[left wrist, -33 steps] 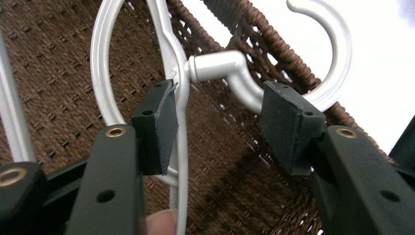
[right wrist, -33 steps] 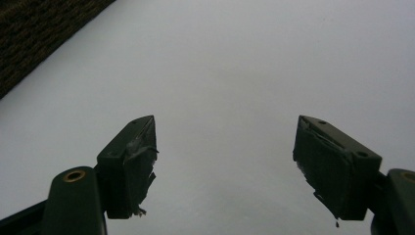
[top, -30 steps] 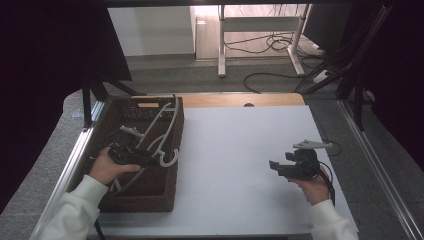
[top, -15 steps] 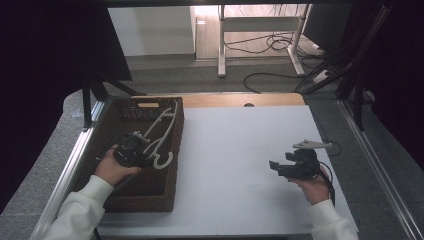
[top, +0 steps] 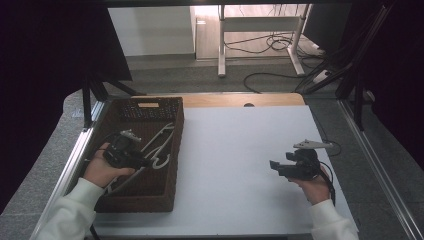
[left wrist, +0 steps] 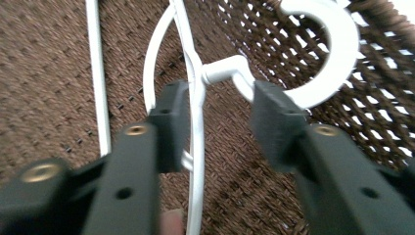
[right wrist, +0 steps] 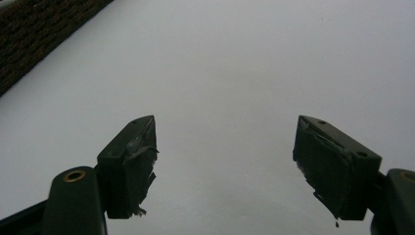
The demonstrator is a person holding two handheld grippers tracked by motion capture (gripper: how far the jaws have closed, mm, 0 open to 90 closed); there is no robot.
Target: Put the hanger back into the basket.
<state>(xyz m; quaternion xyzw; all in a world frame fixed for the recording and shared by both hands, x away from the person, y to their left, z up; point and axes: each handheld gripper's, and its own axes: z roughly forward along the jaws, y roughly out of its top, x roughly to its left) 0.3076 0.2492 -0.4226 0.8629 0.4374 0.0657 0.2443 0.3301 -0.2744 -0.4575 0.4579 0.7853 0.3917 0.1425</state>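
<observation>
Here, one view after another.

High view, basket: dark brown woven basket [top: 167, 150] at the left end of the white desk [top: 235, 165], long side running away from the person.
High view, hangers: white hangers [top: 159, 145] lie inside the basket, along its right half, hooks toward the right wall.
High view, left gripper: the left gripper [top: 145, 161] is held low over the basket's floor, tips at the hangers' necks.
High view, right gripper: the right gripper [top: 273, 165] is held above the bare desk at the right, well apart from the basket, pointing left; a grey three-cornered plate sits on top.

Left gripper view, jaws: apart, having just been opening again; the pads do not press on anything.
Left gripper view, hangers: a thin white hanger stem [left wrist: 197, 127] runs up between the jaws, just beside the left pad. Whether it touches, I cannot tell. The white hook [left wrist: 330, 54] curls beyond the right jaw, against the woven wall.
Left gripper view, other hanger bar: a straight white bar [left wrist: 98, 78] lies on the basket floor, off to the left.

Right gripper view, jaws: wide apart, nothing between them.
Right gripper view, surroundings: white desk ahead; a corner of the basket [right wrist: 44, 34] at upper left.
</observation>
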